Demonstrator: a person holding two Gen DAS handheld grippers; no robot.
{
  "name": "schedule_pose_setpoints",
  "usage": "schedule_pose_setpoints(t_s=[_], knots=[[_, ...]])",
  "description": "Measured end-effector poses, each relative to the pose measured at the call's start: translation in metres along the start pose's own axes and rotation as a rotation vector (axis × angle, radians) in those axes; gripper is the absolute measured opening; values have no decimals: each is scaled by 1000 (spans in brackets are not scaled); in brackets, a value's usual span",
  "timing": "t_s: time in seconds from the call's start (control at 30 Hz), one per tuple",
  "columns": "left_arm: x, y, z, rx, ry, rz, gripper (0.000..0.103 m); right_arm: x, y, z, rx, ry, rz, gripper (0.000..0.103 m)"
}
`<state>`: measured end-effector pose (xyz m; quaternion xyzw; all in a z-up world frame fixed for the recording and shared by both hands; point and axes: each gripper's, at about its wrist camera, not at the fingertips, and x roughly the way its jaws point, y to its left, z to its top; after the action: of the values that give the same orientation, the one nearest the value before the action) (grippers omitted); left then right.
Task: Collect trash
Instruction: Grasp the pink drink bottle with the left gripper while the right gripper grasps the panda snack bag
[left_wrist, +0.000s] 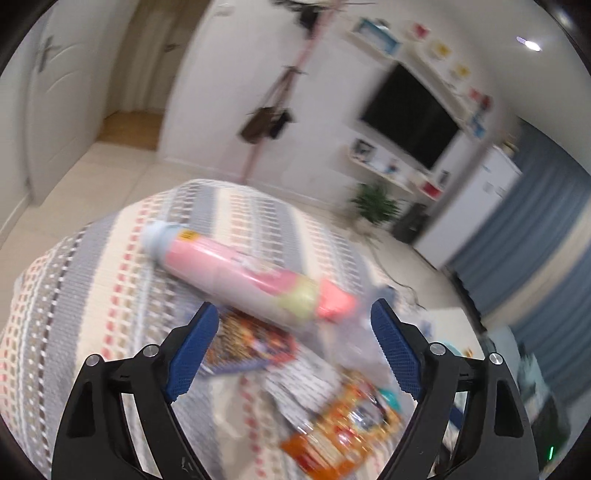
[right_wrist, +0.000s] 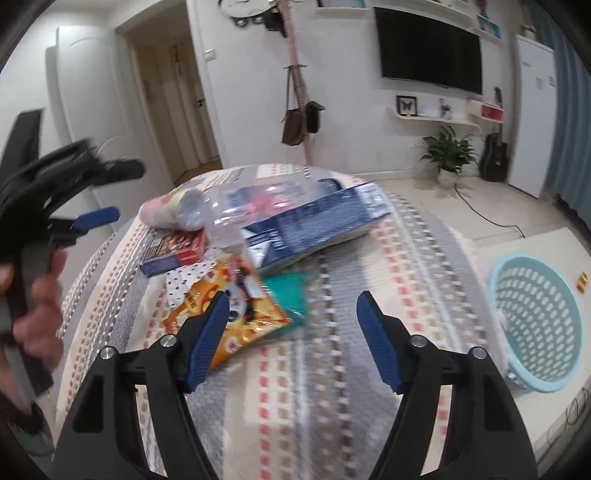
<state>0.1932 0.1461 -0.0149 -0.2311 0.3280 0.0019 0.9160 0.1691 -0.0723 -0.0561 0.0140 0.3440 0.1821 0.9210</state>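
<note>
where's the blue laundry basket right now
In the right wrist view, the light blue basket sits at far right, off the striped table's right edge, beyond the open right gripper.

We see even, cool indoor light with soft shadows. A ceiling lamp (left_wrist: 532, 45) glares at the upper right of the left wrist view. Both views bow strongly toward dark circular edges. Motion blur smears the pink bottle (left_wrist: 251, 275) and the snack packet (right_wrist: 225, 314); the background is sharper in the right wrist view.
</note>
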Motion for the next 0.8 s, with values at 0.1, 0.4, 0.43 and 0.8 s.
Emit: schedule_pose_setpoints(t_s=[0.1,0.4,0.43,0.8], knots=[[21,17,14,-55,34,50,82,10,10,0,-21,7,9,68],[76,34,35,-198,119,178,86,29,5,2,4,44,45,68],[80,34,37,-215,130,191,86,30,5,3,-1,49,52,68],[94,25,44,-227,185,251,85,40,26,-3,-108,95,86,44]])
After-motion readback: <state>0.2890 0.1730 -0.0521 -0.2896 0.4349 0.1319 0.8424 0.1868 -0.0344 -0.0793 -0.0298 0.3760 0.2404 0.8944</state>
